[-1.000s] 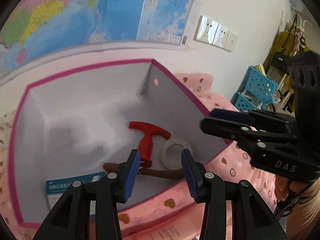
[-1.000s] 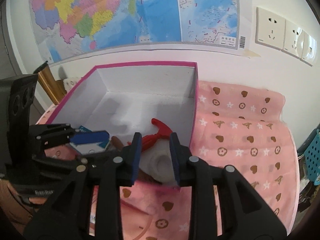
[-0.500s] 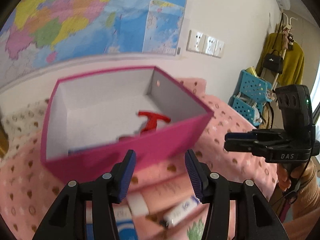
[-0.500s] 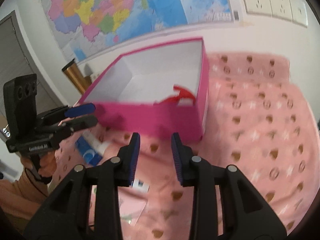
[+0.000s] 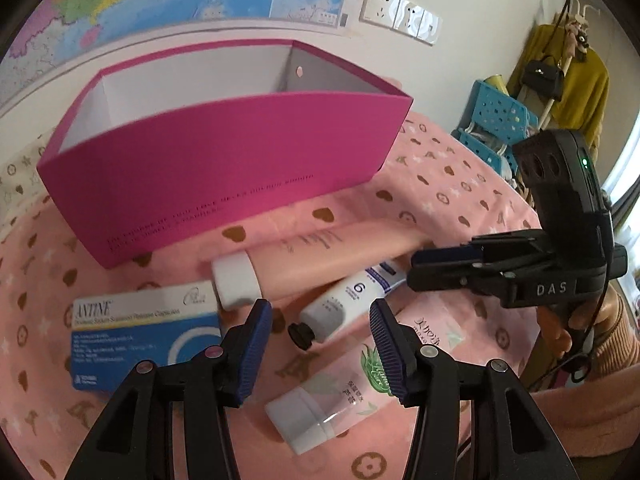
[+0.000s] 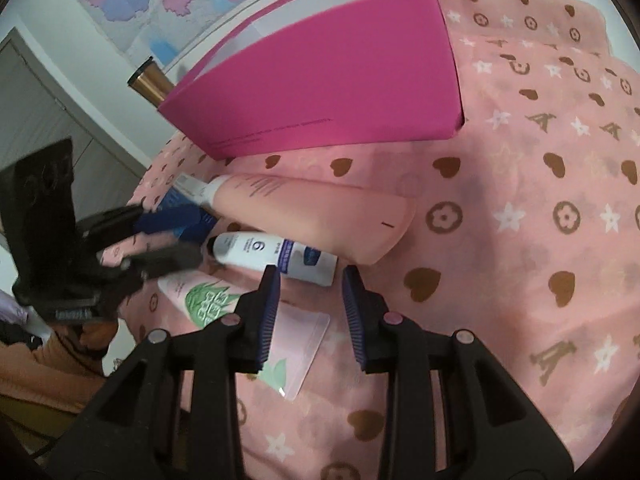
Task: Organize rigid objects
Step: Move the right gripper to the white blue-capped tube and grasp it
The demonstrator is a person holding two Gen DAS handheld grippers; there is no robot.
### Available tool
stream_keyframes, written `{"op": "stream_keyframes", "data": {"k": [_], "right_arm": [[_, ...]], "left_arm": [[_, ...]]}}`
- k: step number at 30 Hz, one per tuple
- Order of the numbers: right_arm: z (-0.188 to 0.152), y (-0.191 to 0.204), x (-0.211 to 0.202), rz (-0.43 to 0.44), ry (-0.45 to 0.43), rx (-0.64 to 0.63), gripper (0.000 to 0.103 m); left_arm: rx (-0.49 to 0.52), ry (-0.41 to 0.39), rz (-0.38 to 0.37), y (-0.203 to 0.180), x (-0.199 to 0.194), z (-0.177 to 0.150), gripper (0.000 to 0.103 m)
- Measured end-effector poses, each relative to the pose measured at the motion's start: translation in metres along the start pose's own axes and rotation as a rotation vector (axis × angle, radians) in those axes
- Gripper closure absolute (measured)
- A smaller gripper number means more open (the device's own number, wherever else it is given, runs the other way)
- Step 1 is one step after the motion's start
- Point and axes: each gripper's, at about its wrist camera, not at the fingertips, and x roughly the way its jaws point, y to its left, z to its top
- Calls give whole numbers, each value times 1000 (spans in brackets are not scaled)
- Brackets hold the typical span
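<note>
A magenta box stands open at the back of the pink cloth; it also shows in the right wrist view. In front of it lie a large peach tube, a small white tube marked 6, a pink aloe tube and a blue and white carton. My left gripper is open and empty, low over the white tube's cap. My right gripper is open and empty, just in front of the white tube and above the aloe tube.
The pink patterned cloth covers the table. A bronze cylinder stands left of the box. Blue baskets and hanging clothes are off to the right. A map and wall sockets are on the wall behind.
Both grippers have pulled back out of the box and dropped down in front of it. The box's contents are out of sight now, and the tubes and carton on the cloth have come into view.
</note>
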Motion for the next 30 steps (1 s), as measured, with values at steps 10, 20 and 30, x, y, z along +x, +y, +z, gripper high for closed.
{"op": "stream_keyframes", "data": {"k": [10, 20, 30], "right_arm": [[3, 2, 8, -7, -22, 2, 62], [2, 7, 11, 21, -28, 2, 56], [-4, 5, 6, 66, -41, 40, 55]], "left_arm": [[-59, 50, -46, 5, 7, -11, 51], [-90, 55, -76, 4, 9, -13, 51], [-114, 58, -61, 4, 10, -12, 48]]}}
